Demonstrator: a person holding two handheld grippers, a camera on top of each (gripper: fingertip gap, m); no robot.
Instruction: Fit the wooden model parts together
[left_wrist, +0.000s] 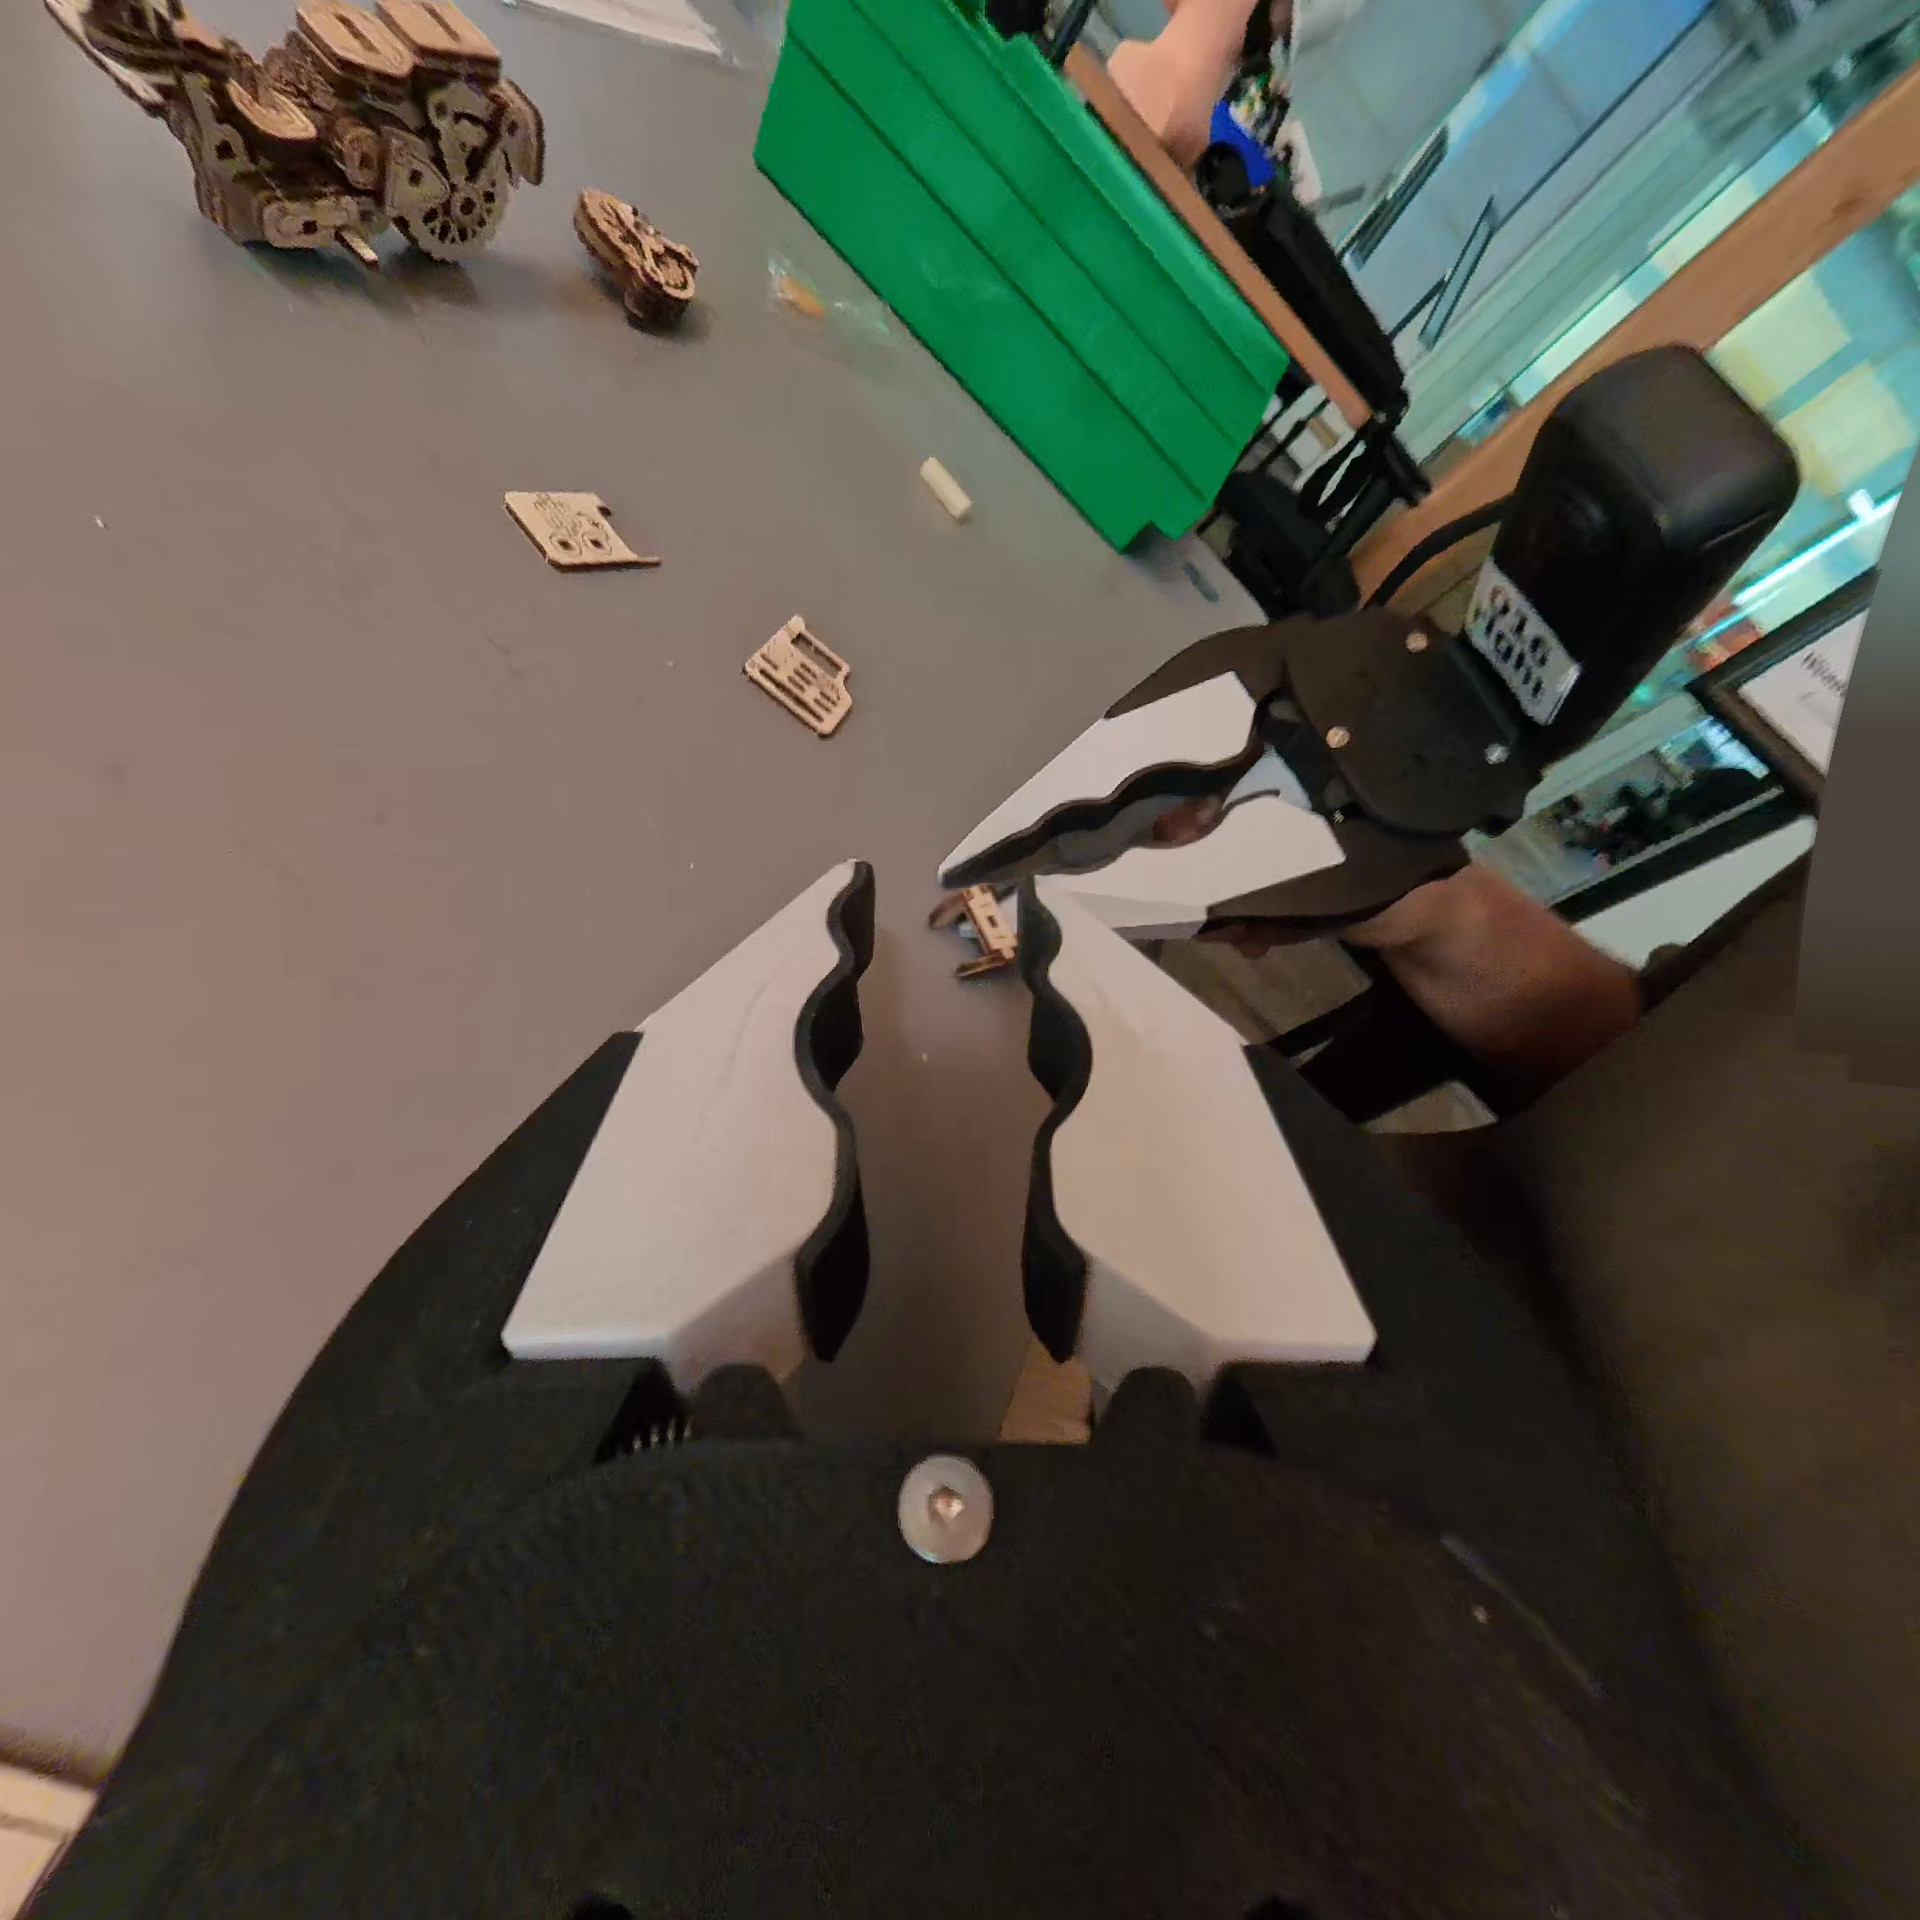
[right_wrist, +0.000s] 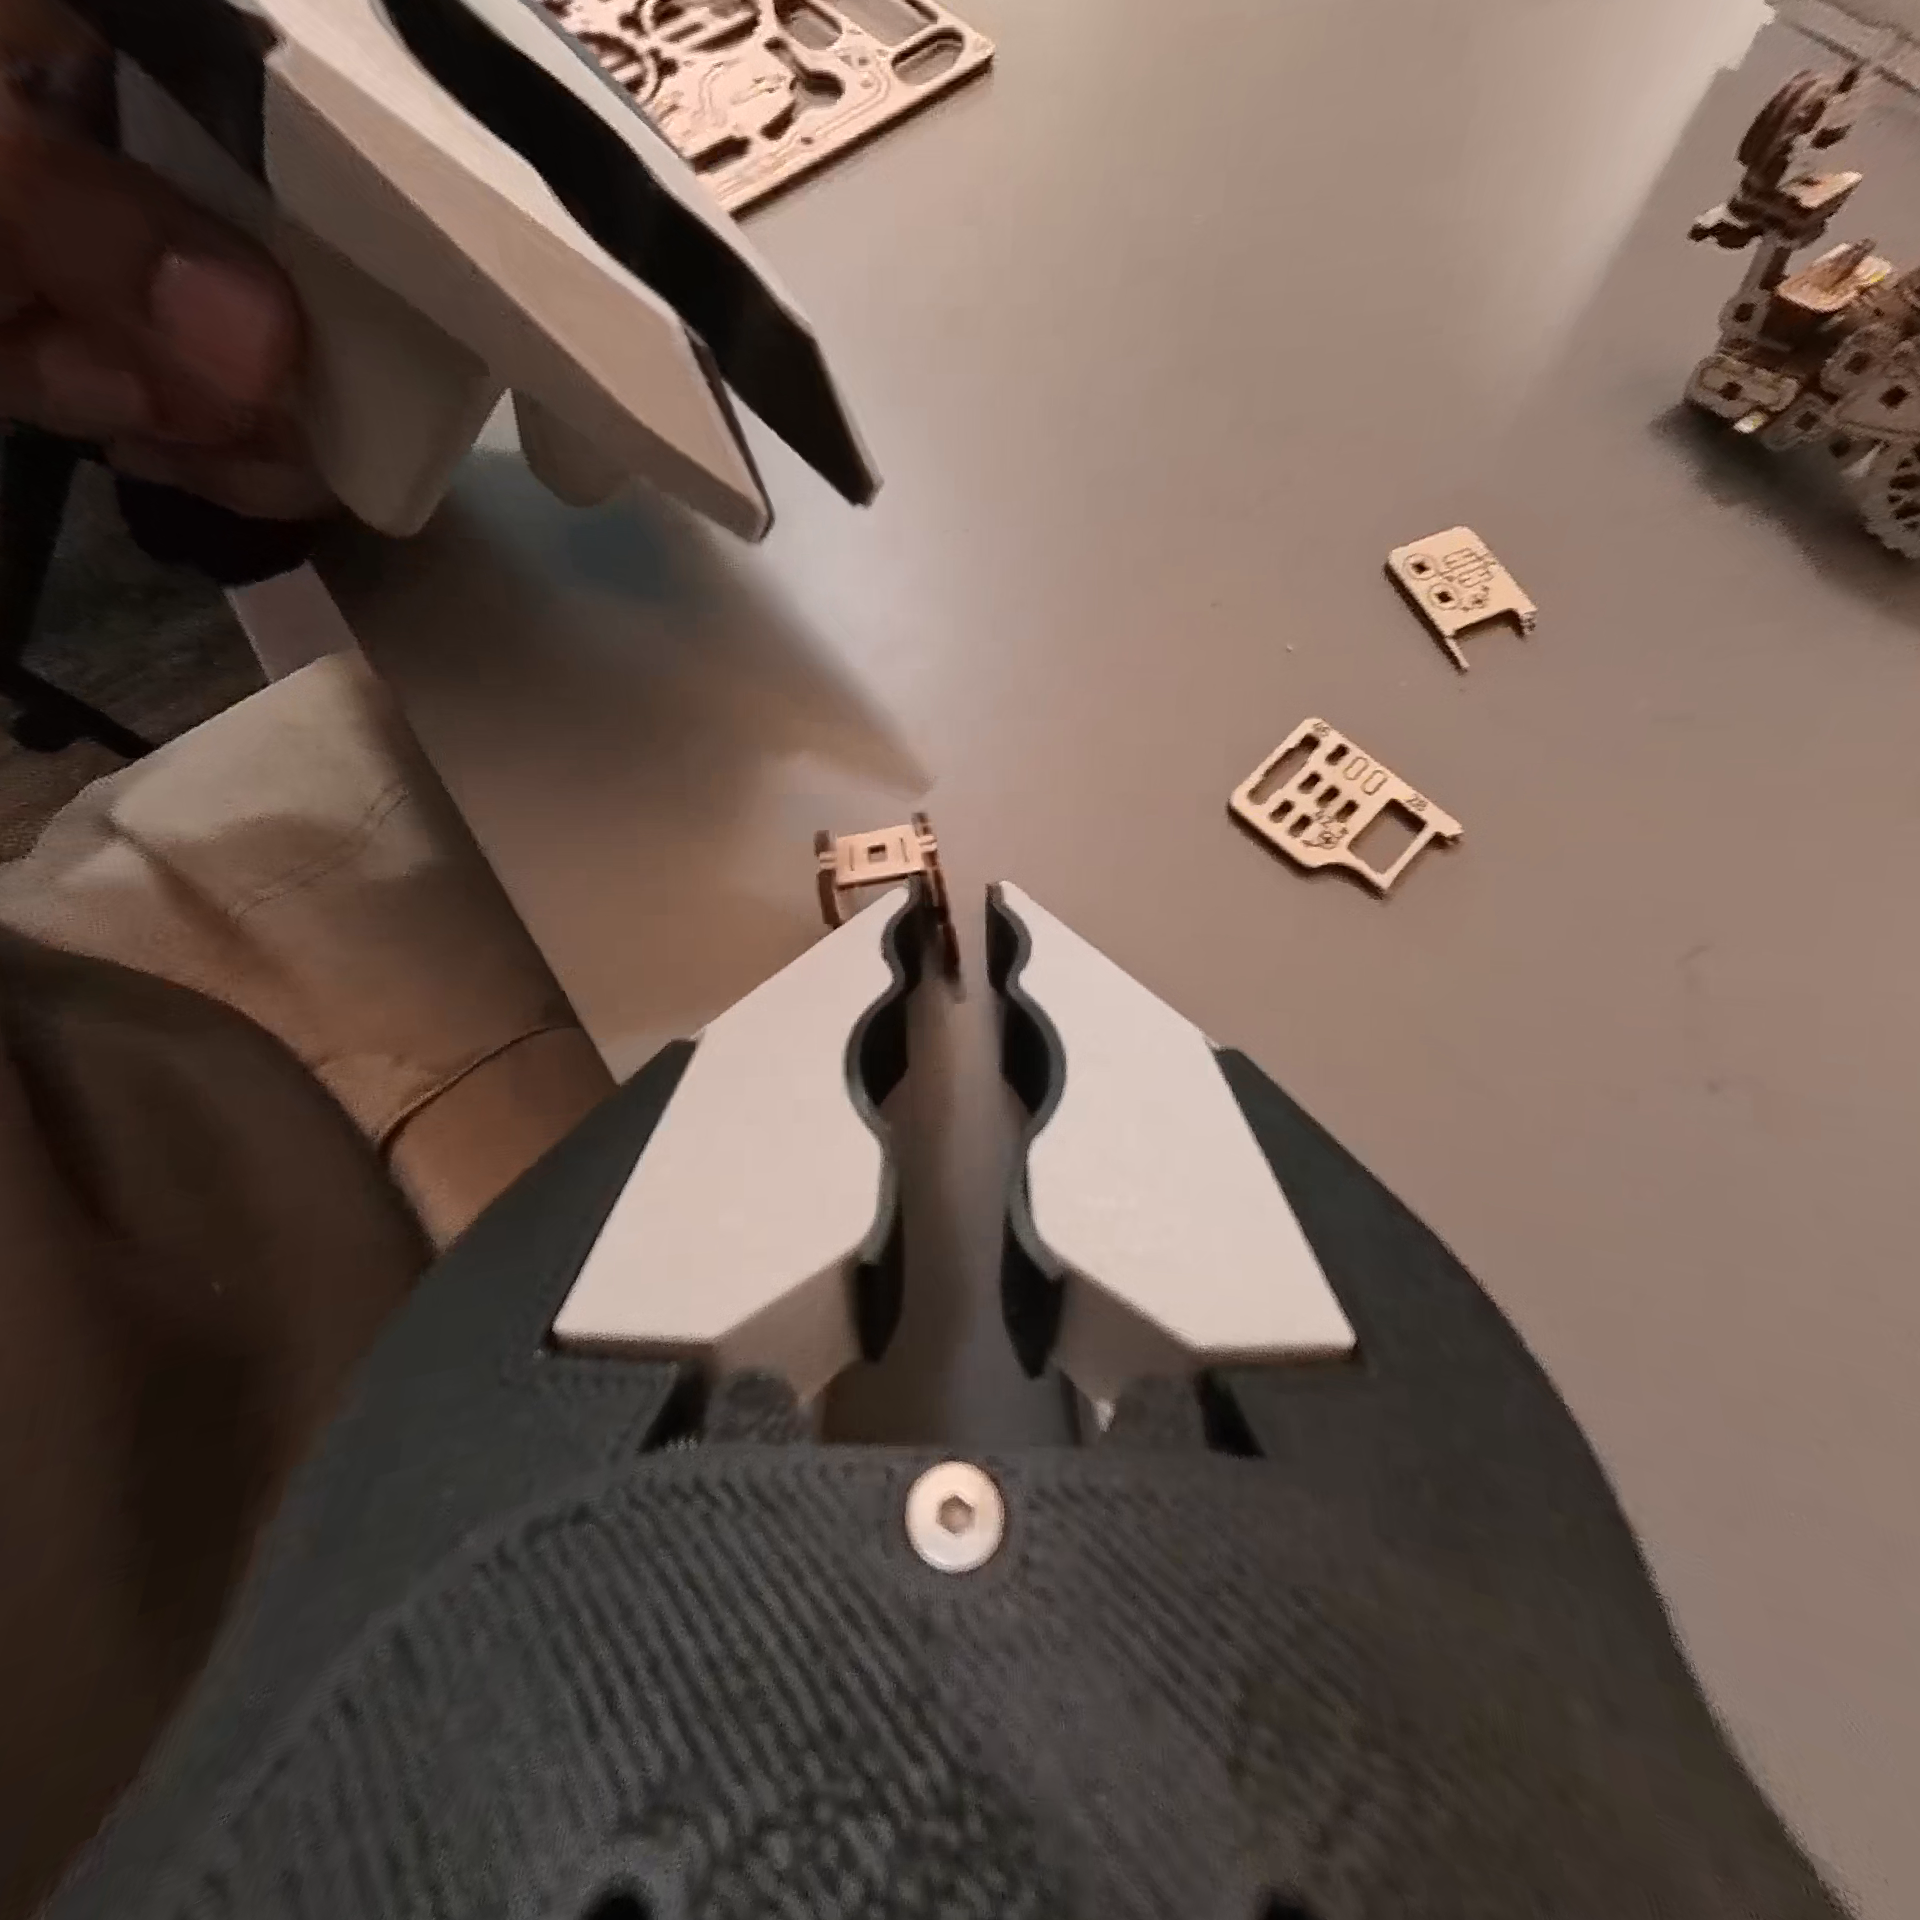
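Spanning both views, a plain grey table (left_wrist: 312, 831) carries everything; behind it in the left wrist view stands a wood-framed run of glass panels (left_wrist: 1662, 208), brightly lit.

Counted, largest first:
- One stack of green bins (left_wrist: 1018, 260) at the table's far edge.
- One cut-out wooden sheet (right_wrist: 831, 94), far end of the table, right wrist view only.
- One part-built wooden model (left_wrist: 332, 135), well apart from the grippers.
- One small gear-like sub-assembly (left_wrist: 636, 258) just beside the model.
- Two flat wooden plates: one with round holes (left_wrist: 577, 530), one slotted (left_wrist: 800, 677), lying near each other.
- One small white peg (left_wrist: 945, 488) near the bins.
- One small bracket piece (left_wrist: 982, 930), standing on the table near its front edge.

Left gripper (left_wrist: 945, 894): jaws parted with a clear gap, nothing between them, tips just short of the bracket piece.

Right gripper (right_wrist: 961, 904): jaws narrowly apart; the bracket piece sits at its left fingertip, one round end reaching into the gap. Whether it is pinched cannot be told.
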